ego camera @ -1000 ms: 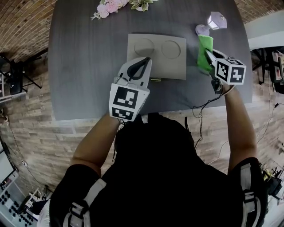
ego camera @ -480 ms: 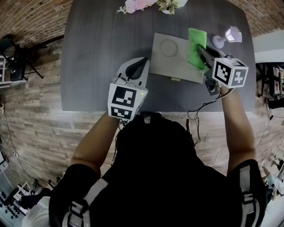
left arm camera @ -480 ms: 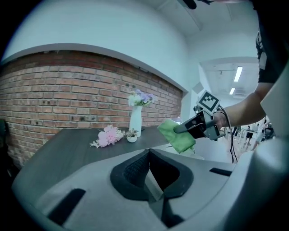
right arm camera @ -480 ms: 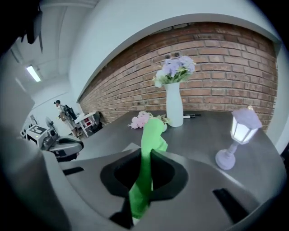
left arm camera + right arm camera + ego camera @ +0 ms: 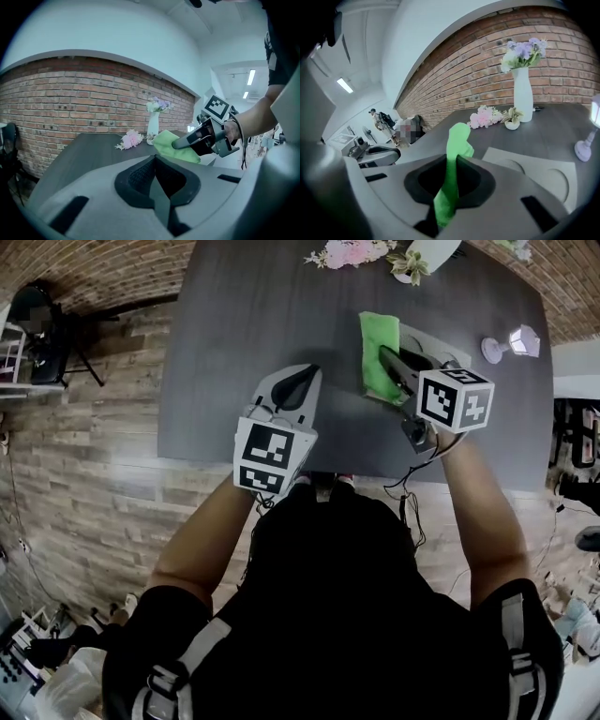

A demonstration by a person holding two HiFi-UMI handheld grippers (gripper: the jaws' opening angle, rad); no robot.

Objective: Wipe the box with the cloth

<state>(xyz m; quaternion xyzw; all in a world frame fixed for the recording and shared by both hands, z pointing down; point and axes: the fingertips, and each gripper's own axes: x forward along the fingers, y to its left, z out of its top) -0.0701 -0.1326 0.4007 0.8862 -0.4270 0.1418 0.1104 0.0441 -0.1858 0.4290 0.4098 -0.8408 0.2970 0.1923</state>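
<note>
My right gripper [image 5: 391,360] is shut on a bright green cloth [image 5: 379,364], which lies over the left part of the flat grey box [image 5: 427,341] on the dark table. The cloth and the gripper hide most of the box. In the right gripper view the cloth [image 5: 456,150] stands pinched between the jaws, with the box [image 5: 534,171] and its round embossed rings to the right. My left gripper [image 5: 302,376] hovers over the table left of the box, shut and holding nothing. From the left gripper view the cloth [image 5: 174,143] and the right gripper [image 5: 206,136] show ahead.
The dark table [image 5: 253,315] carries pink flowers [image 5: 349,252] and a white vase [image 5: 523,96] at its far edge, and a small lamp [image 5: 518,341] at the right. A brick wall stands behind. A person with a backpack [image 5: 383,123] is far off to the left.
My right gripper has dragged the green cloth leftward across the box, from its right side to its left part. The left gripper has stayed shut beside the box.
</note>
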